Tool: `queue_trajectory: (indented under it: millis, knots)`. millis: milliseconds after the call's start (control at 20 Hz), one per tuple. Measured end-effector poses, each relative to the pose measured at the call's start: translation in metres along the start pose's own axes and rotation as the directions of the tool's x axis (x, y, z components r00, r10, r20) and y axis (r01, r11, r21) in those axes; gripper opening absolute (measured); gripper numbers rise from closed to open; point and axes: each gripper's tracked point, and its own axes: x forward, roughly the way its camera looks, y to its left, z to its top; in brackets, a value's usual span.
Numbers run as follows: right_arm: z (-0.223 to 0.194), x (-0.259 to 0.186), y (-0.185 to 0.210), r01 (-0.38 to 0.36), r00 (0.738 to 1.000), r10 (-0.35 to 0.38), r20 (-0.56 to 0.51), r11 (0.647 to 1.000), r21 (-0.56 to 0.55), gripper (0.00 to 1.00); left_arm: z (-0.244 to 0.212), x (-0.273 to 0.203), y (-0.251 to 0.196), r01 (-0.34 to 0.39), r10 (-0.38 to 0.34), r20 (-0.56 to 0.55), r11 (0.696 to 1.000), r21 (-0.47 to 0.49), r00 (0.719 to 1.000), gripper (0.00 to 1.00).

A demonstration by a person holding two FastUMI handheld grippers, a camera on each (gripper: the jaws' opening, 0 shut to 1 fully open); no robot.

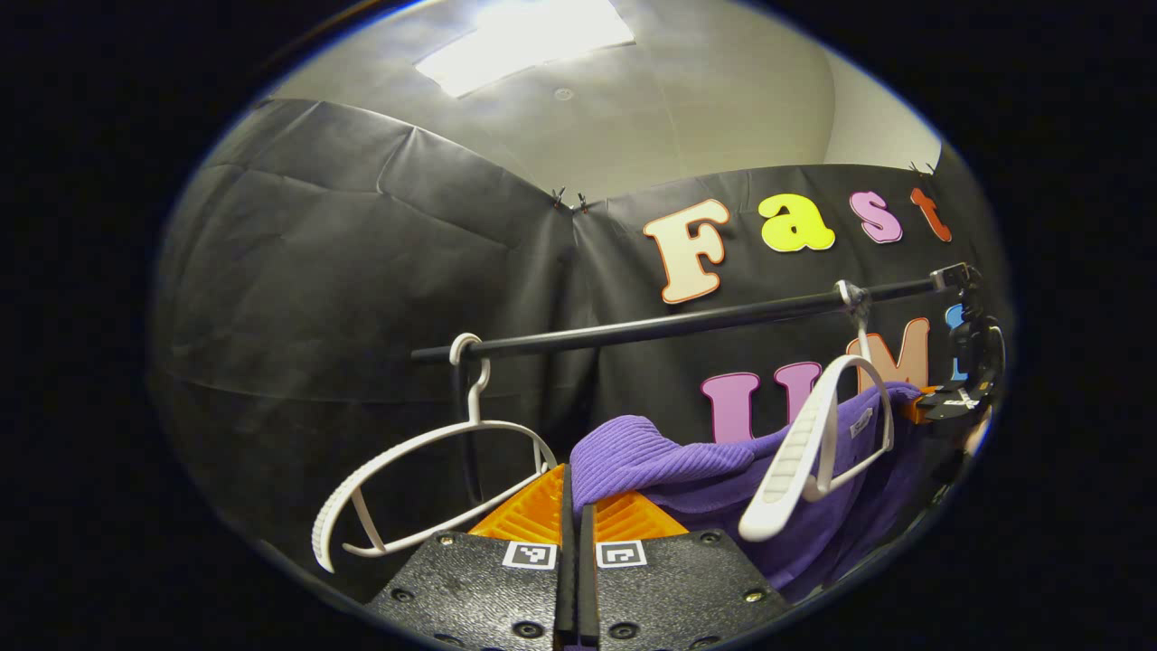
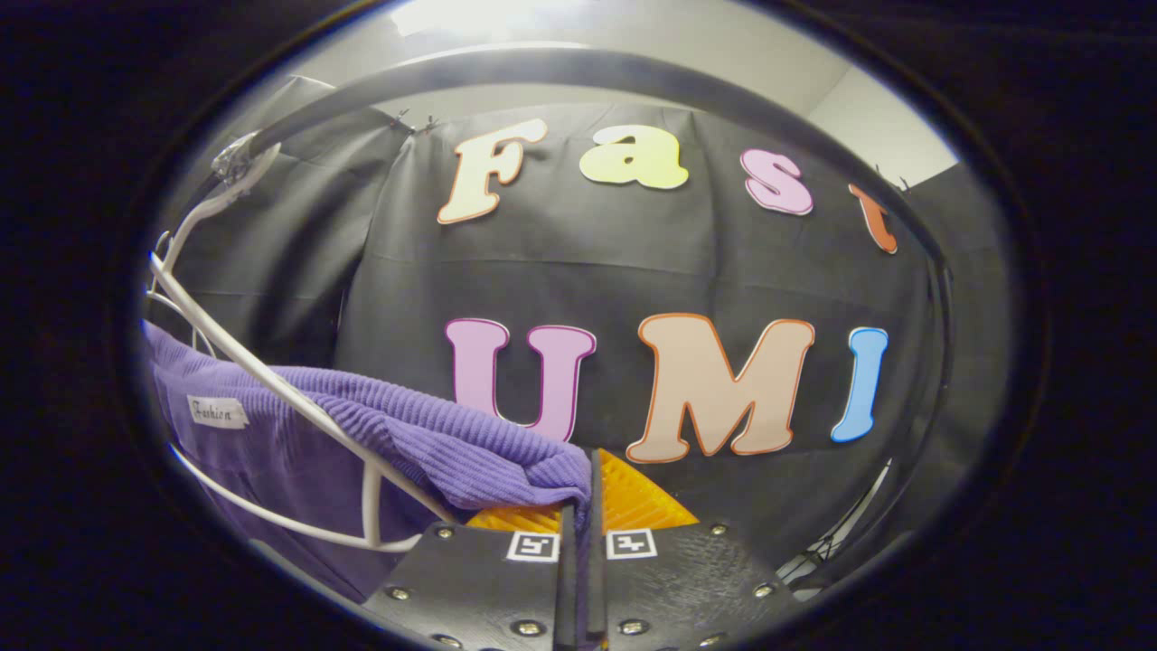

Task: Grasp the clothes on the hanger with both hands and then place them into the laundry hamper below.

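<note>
Here, garment: the purple ribbed knit garment (image 1: 660,461) drapes a white plastic hanger (image 1: 813,443) on the black metal rail (image 1: 669,327), at 3 o'clock.
Left tool (image 1: 576,520): fingers pressed together, pinching the knit's edge.
Right tool (image 2: 578,506): closed on a purple fold.
Spare hanger: an empty white plastic hanger (image 1: 425,470) hangs at 8 o'clock.

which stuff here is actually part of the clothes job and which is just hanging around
Part of the job:
purple garment
white hanger it hangs on
left tongs, shut on the garment
right tongs, shut on the garment

Just there:
empty hanger
black rail
</note>
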Motion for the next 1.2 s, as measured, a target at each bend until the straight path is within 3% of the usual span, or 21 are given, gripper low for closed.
queue_trajectory:
  millis: [750,1200]
  knots:
    - [-0.101,-0.011,-0.011,0.005,0.98,0.003,-0.2,0.999,0.037,0.05,-0.065,-0.025,-0.03,0.053,-0.053,-0.141,0.999,0.0,0.989,0.02]
    - [-0.117,-0.042,0.007,-0.063,0.972,0.065,-0.228,0.998,0.015,0.05,-0.094,-0.033,-0.043,0.067,-0.061,-0.188,0.997,0.029,0.98,0.02]
